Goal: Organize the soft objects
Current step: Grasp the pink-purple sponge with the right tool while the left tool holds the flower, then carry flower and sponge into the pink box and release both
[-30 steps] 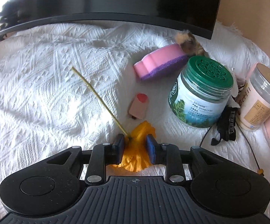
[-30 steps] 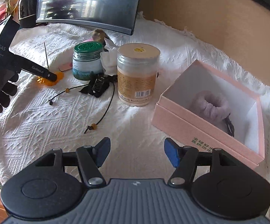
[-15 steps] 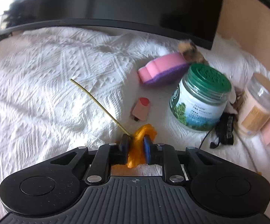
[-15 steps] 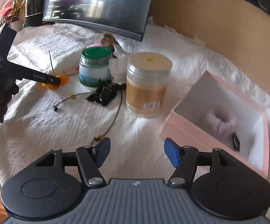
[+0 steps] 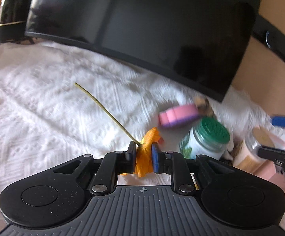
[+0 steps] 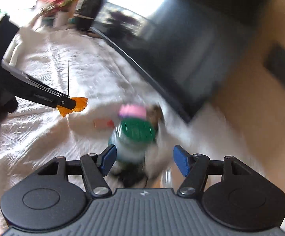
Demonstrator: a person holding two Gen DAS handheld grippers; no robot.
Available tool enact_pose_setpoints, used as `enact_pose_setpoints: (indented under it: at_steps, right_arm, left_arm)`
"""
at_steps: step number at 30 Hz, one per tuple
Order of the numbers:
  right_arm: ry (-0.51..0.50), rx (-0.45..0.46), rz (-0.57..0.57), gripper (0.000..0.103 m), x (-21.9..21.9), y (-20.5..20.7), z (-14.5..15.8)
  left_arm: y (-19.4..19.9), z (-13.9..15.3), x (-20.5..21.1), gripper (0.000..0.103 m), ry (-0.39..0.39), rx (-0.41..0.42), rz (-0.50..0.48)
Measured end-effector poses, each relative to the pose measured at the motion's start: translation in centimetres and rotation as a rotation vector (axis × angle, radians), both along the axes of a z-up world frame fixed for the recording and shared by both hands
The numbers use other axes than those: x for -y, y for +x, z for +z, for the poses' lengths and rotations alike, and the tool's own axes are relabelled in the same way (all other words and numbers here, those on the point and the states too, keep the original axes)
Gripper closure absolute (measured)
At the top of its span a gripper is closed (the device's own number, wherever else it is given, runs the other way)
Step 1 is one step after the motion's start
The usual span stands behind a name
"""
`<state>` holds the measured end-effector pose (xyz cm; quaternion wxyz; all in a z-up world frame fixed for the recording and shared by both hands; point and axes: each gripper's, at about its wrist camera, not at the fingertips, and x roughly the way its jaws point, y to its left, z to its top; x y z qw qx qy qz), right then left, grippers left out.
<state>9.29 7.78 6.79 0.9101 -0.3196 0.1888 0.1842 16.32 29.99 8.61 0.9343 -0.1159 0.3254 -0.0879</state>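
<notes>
Orange fabric flower (image 5: pixel 146 153) with a thin green stem, pinched in the left tool (image 5: pixel 144 155) above a white textured cloth (image 5: pixel 44 106).

The left tool's jaws have just been closing and now press on the orange petals, with the stem slanting up and away to the left. The right tool (image 6: pixel 144 160) hangs with its blue pads spread wide and nothing between them, a green-lidded glass jar (image 6: pixel 134 137) blurred below the gap. A pink and purple sponge (image 5: pixel 178 115) lies on the cloth just behind that jar, near the lower edge of a dark curved monitor (image 5: pixel 142 23). In the right wrist view the flower sits clear of the cloth at the left tool's tip.
</notes>
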Motion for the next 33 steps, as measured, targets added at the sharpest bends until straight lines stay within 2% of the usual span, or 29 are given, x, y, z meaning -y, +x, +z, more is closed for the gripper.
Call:
enact_pose_setpoints:
  at_steps: [2, 5, 9, 11, 13, 16, 17, 18, 20, 23, 26, 28, 33]
  right_arm:
    - [-0.079, 0.004, 0.062, 0.039, -2.4, 1.5, 0.7]
    - [-0.186, -0.07, 0.115, 0.039, -6.2, 5.2, 1.0]
    - [-0.407, -0.116, 0.17, 0.039, -10.7, 10.0, -1.1]
    - [-0.503, -0.175, 0.157, 0.039, -12.2, 12.4, -2.3]
    - [-0.55, -0.267, 0.113, 0.04, -13.4, 15.0, -3.3]
    - [-0.624, -0.307, 0.07, 0.04, -14.3, 17.2, -4.7]
    - [-0.636, -0.314, 0.059, 0.047, -14.6, 17.8, -5.1]
    - [-0.638, -0.338, 0.044, 0.053, -14.9, 18.6, -5.4]
    - [-0.61, -0.389, 0.024, 0.058, -15.0, 19.1, -5.3]
    - [-0.544, -0.359, 0.024, 0.068, -14.7, 18.1, -3.4]
    - [-0.43, -0.304, 0.069, 0.071, -14.2, 15.4, 1.4]
    - [-0.32, -0.267, 0.083, 0.071, -13.2, 13.2, 5.4]
    - [-0.083, -0.203, 0.097, 0.071, -9.3, 8.7, 13.1]
  left_arm:
    - [-0.1, 0.4, -0.8, 0.084, -0.012, 0.0, 0.023]
    - [-0.2, 0.4, -2.0, 0.084, -0.048, -0.007, 0.051]
    - [-0.5, -0.3, -2.9, 0.084, -0.082, -0.001, 0.043]
    - [-0.7, -0.8, -3.1, 0.084, -0.09, -0.002, 0.055]
    - [-1.1, -1.2, -3.8, 0.084, -0.124, -0.028, 0.085]
    - [-1.7, -1.4, -4.4, 0.084, -0.141, -0.035, 0.099]
    - [-1.8, -1.4, -4.7, 0.084, -0.133, -0.032, 0.107]
    - [-1.9, -1.5, -4.9, 0.084, -0.132, -0.032, 0.118]
    - [-2.0, -1.8, -5.4, 0.084, -0.143, -0.04, 0.141]
    - [-1.7, -1.5, -5.9, 0.084, -0.156, -0.058, 0.168]
    - [-1.0, -0.1, -5.8, 0.084, -0.149, -0.034, 0.159]
    - [-0.3, 1.5, -5.3, 0.084, -0.134, -0.009, 0.143]
    - [1.0, 5.5, -2.6, 0.084, -0.096, 0.068, 0.052]
